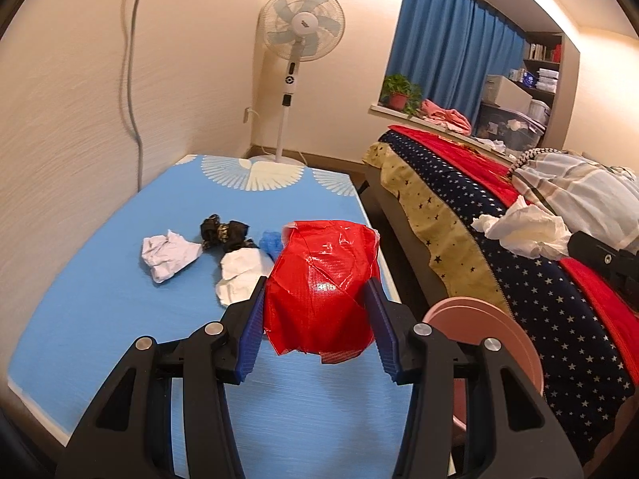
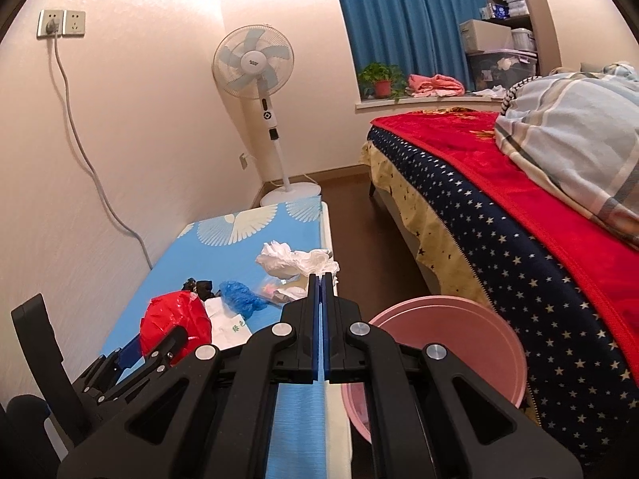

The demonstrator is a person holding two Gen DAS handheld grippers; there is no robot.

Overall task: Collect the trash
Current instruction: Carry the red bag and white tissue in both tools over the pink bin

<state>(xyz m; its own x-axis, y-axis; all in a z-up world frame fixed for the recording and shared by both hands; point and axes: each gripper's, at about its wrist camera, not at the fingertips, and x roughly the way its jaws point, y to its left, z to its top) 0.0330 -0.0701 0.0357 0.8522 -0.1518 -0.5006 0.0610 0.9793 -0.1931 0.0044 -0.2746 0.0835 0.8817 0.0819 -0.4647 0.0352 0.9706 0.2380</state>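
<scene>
1. Red crinkled plastic bag point(image 1: 321, 287), bunched into a ball, sits clamped between the blue-padded fingers of the left gripper point(image 1: 317, 295), held just above the blue patterned tabletop point(image 1: 100, 279).
2. Right gripper point(image 2: 322, 279): blue pads pressed together, pinching a white crumpled tissue wad point(image 2: 295, 261) at its near edge; the wad hangs above the table's right side. In the left wrist view this wad point(image 1: 523, 231) appears in front of the bed.
3. Remaining trash on the tabletop, beyond the red bag: a white crumpled paper ball point(image 1: 167, 253) to the left, a black crumpled wrapper point(image 1: 223, 231) behind it, a white paper piece point(image 1: 239, 275) touching the left finger's outer side, and a small blue plastic scrap point(image 1: 271, 241) just beside the red bag.
4. Pink round plastic bin point(image 2: 447, 343) stands on the floor between the table's right edge and the bed; rim visible, contents not discernible.
5. Bed with star-print navy cover point(image 2: 499, 247) lies to the right, a red blanket on top.
6. White pedestal fan point(image 1: 301, 28) stands at the far corner, past the table's end.
</scene>
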